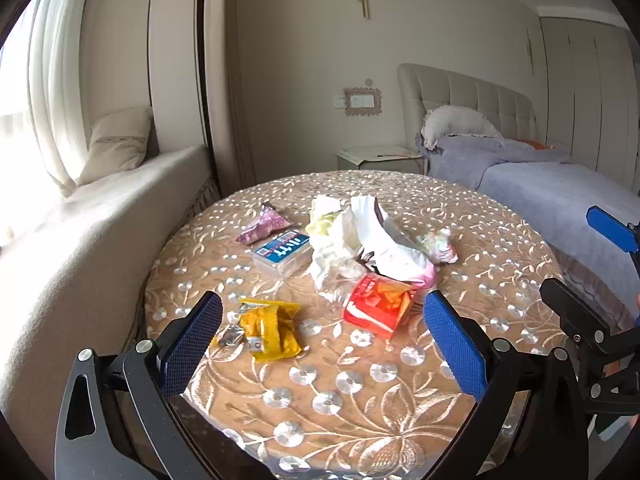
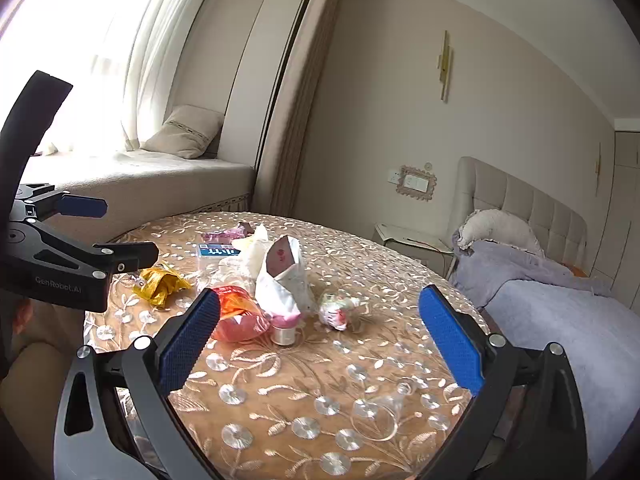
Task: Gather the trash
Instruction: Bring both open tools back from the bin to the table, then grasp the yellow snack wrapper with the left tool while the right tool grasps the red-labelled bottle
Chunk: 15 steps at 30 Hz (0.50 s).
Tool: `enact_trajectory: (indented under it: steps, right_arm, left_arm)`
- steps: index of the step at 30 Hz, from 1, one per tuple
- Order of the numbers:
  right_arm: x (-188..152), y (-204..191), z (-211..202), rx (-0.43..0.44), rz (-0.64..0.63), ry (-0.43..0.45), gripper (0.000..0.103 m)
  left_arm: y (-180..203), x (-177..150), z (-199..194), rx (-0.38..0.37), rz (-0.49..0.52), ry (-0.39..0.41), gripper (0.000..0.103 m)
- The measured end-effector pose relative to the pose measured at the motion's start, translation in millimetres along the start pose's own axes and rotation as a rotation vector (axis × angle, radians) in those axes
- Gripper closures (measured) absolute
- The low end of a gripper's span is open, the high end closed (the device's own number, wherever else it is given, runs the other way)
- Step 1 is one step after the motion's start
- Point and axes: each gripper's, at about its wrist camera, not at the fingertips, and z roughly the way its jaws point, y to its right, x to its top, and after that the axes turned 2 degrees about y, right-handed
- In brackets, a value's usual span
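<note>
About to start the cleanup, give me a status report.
Left gripper open, empty. Right gripper open, empty. Trash loose on the table: yellow wrapper, red packet, white paper pile. Nothing blocking.

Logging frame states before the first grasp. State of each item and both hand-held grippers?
left hand-held gripper: open, empty
right hand-held gripper: open, empty
yellow wrapper: crumpled, lying flat
red packet: torn open
blue-label box: closed, flat
pink wrapper: crumpled
white bag: crumpled, standing up

"GenRobot.AI" on left hand-held gripper (image 2: pixel 120 236) body; blue box (image 1: pixel 282 255) label characters unclear.
</note>
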Motion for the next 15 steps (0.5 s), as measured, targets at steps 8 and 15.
enact_trajectory:
  steps: [8,15]
  right_arm:
    - [9.9,-35.4,37.9,0.065,0.022,-0.035,0.004]
    - [7.0,-60.7,67.4,0.116,-0.004,-0.103,0.004]
  left_arm:
    - [-41.6,-14.0,30.9,0.026,-0.024,-0.057,0.005]
    - [-63.9,-30.9,77.6,0.014,-0.088,-0.152,0.005]
